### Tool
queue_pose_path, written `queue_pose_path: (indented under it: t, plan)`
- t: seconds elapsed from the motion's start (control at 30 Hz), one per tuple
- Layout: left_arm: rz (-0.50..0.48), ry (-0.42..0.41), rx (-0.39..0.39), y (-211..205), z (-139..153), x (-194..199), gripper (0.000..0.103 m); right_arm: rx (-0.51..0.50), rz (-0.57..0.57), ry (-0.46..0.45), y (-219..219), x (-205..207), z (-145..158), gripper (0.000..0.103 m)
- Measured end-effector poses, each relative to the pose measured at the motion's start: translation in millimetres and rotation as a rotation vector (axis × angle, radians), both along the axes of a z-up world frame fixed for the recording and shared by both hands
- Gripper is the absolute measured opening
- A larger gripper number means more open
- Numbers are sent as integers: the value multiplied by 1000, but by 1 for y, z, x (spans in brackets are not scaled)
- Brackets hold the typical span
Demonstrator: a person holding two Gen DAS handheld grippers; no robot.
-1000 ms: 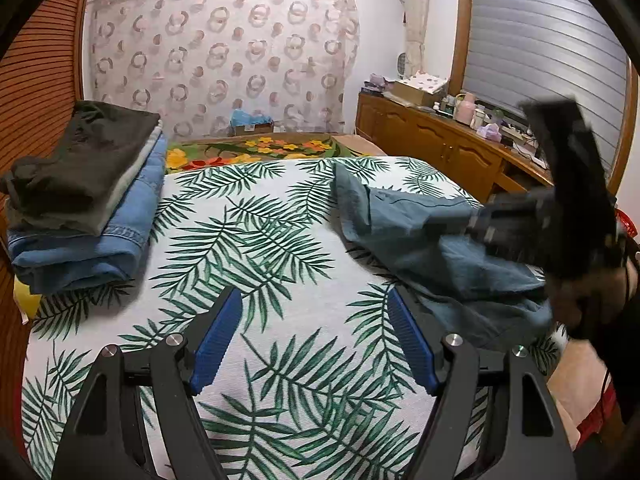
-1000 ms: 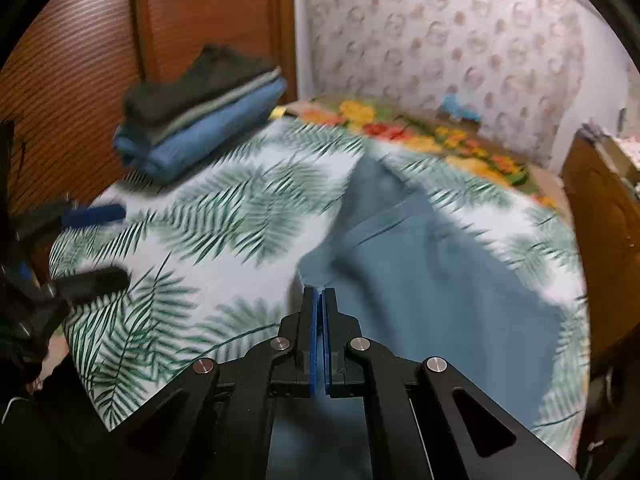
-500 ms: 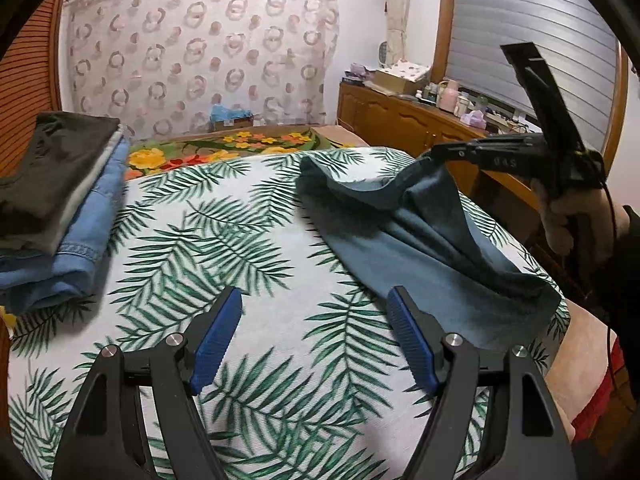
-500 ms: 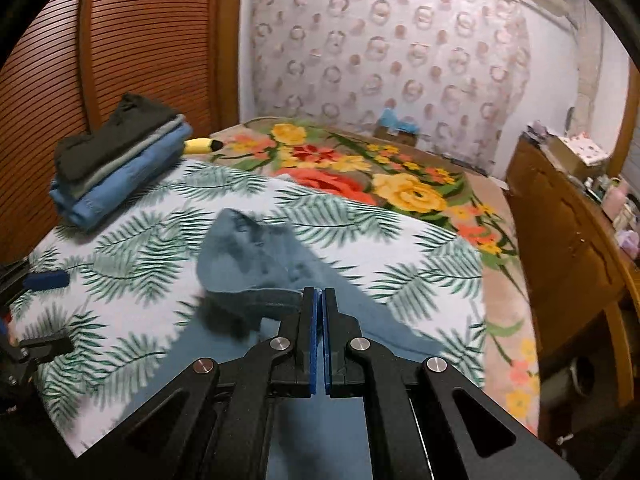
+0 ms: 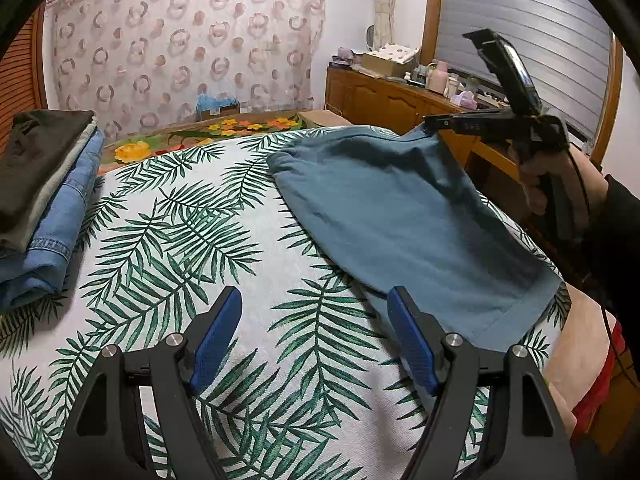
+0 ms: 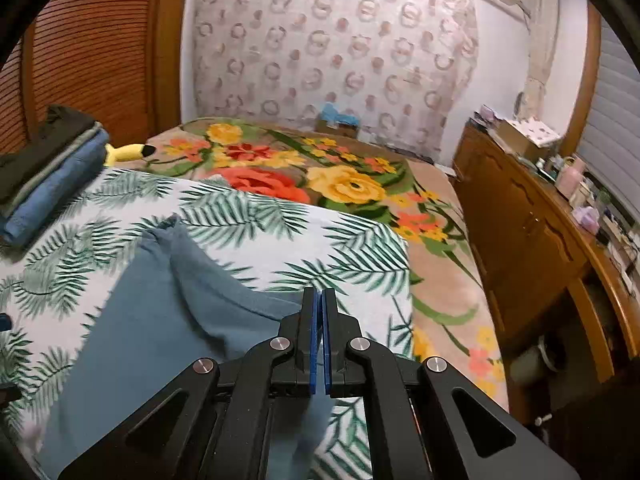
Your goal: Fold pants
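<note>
The blue pants (image 5: pixel 400 216) lie spread across the leaf-print bedspread (image 5: pixel 192 240) toward 3 o'clock in the left wrist view, one edge lifted clear of the bed at about 1 o'clock. The right gripper (image 5: pixel 430 122) is clenched on that raised edge — in its own view the pads (image 6: pixel 316 336) sit pressed together with blue cloth running up to them. The left gripper (image 5: pixel 316 334) hangs released at 6 o'clock, fingers wide above bare bedspread, grasping nothing — a stack of folded clothes (image 5: pixel 40 200) rests at 9 o'clock, well apart from the pants.
</note>
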State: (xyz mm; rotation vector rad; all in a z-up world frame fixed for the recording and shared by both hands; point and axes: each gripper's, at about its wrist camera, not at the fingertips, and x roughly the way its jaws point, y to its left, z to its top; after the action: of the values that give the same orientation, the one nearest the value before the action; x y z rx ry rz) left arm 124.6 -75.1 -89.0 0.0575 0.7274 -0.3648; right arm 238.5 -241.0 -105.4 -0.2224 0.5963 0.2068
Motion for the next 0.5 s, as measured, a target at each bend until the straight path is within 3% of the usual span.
queue_pose_path:
  t: [0.27,0.4,0.5]
  plan:
    - [-5,13,7,-5,-4,-2,76,-2,-76,43,-2,15,-2,2]
    - [-9,18,7,-6,-6,-4,76,-8,-92,73,-2,12,-1,20]
    - [-15,21,3,-8,-6,-6,76,20,-83,77,-10,-1,3,24]
